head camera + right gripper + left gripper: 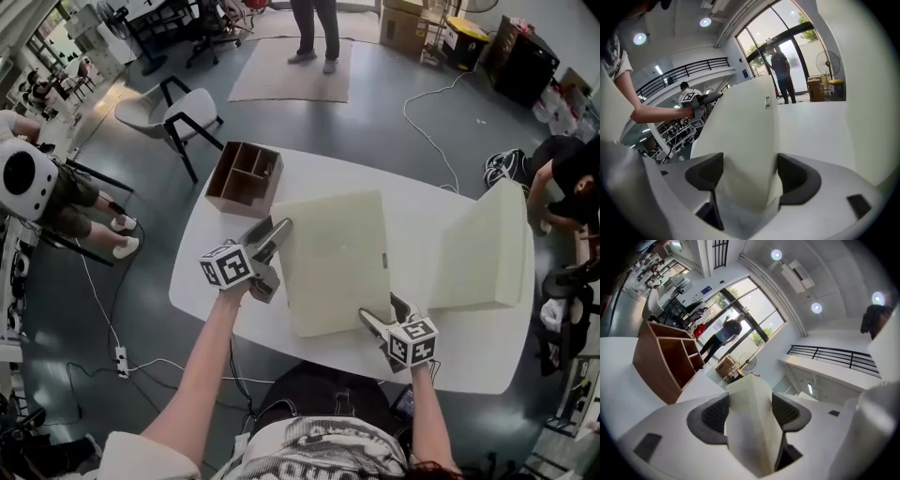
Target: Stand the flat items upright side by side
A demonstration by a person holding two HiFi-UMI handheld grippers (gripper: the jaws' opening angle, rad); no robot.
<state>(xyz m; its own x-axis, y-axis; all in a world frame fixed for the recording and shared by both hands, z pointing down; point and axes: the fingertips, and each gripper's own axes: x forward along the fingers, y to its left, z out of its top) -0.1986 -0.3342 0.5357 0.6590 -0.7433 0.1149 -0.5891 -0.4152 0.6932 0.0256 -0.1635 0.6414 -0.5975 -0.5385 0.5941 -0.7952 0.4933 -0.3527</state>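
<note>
A large cream flat slab [333, 258] lies across the middle of the white table [211, 253], with its left side raised off the top. My left gripper [278, 231] is shut on its left edge, and in the left gripper view the slab [752, 427] fills the gap between both pads. My right gripper [379, 317] grips the slab's near right corner; in the right gripper view the slab [745, 136] sits between the dark pads [705, 176]. A second cream slab [487, 248] stands on edge, leaning, on the table's right part.
A brown wooden divider box [244, 176] sits at the table's far left corner. A person [562, 183] crouches just beyond the right end. A white chair [173, 112] and a cable [427, 131] are on the floor behind, where another person [314, 28] stands.
</note>
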